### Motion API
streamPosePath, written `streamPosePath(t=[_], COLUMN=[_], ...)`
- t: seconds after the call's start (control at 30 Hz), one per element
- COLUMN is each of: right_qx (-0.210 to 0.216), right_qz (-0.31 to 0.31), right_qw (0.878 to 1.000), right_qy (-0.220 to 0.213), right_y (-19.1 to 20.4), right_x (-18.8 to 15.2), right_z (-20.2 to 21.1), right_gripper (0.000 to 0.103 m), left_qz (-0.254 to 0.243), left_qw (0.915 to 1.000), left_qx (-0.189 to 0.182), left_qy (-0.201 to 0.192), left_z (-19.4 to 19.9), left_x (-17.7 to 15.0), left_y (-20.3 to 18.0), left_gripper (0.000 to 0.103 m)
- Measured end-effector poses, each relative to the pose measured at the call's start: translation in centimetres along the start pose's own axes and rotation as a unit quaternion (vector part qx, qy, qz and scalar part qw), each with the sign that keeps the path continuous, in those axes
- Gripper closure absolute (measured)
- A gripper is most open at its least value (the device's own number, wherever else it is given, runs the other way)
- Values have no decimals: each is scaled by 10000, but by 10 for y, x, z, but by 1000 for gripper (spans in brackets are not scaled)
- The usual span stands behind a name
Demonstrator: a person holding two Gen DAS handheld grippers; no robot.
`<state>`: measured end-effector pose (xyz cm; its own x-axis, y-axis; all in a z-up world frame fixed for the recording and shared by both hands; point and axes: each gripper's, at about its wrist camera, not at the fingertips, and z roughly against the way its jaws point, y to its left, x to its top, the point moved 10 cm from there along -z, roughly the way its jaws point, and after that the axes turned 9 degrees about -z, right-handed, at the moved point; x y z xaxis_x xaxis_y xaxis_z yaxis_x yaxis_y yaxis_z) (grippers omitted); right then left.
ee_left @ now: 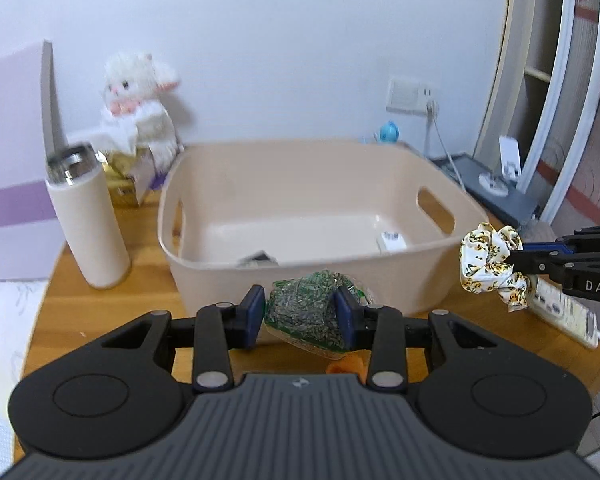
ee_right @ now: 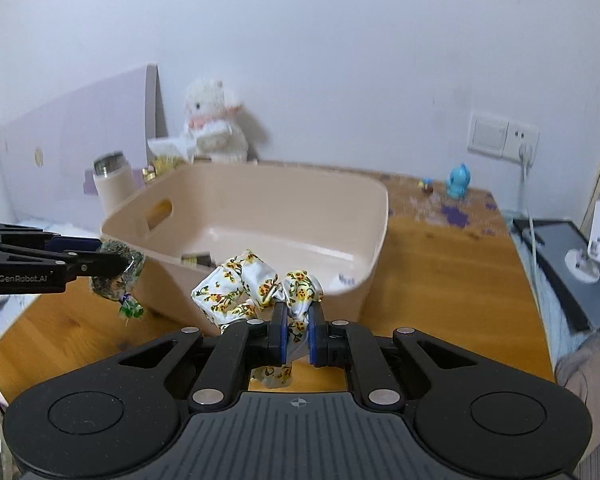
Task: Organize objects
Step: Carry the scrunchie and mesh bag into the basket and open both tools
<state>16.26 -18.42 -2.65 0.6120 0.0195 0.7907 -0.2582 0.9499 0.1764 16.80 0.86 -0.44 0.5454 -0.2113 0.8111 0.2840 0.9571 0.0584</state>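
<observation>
A beige plastic basket (ee_left: 380,284) with handle cut-outs stands on the wooden table, also in the right wrist view (ee_right: 376,216). Inside lie a small white item (ee_left: 392,242) and a dark item (ee_left: 258,259). My left gripper (ee_left: 300,314) is shut on a green mesh pouch (ee_left: 304,312), held just before the basket's near wall; the pouch also shows in the right wrist view (ee_right: 116,274). My right gripper (ee_right: 298,332) is shut on a white floral scrunchie (ee_right: 256,284), held by the basket's near corner; it shows in the left wrist view (ee_left: 492,264).
A beige thermos (ee_left: 88,220) stands left of the basket. A white plush bunny (ee_left: 140,96) sits on a box at the back. A blue figurine (ee_right: 458,182), a wall socket with a cable (ee_right: 524,148), a power strip (ee_left: 564,312) and a dark grey device (ee_right: 572,264) lie to the right.
</observation>
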Motion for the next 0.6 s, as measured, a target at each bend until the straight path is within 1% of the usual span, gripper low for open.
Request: streamPosePath(t=[0.13, 0.27, 0.43, 0.6], right_qx=[67, 122, 122, -8], right_qz=[-26, -77, -119, -79], right_qw=[9997, 9991, 9988, 9990], right_qy=[-222, -392, -466, -445], right_y=[4, 5, 2, -1], right_x=[20, 40, 57, 67], right_z=[1, -7, -23, -45], right_gripper=[94, 94, 94, 94], left_qz=[-2, 23, 3, 11], left_qw=[9996, 9989, 9984, 9978], left_qx=[150, 271, 428, 615], left_qy=[-252, -384, -376, -237], left_z=[10, 8, -11, -41], left_x=[21, 40, 56, 65], left_y=[7, 13, 19, 25], left_gripper=[62, 62, 62, 63])
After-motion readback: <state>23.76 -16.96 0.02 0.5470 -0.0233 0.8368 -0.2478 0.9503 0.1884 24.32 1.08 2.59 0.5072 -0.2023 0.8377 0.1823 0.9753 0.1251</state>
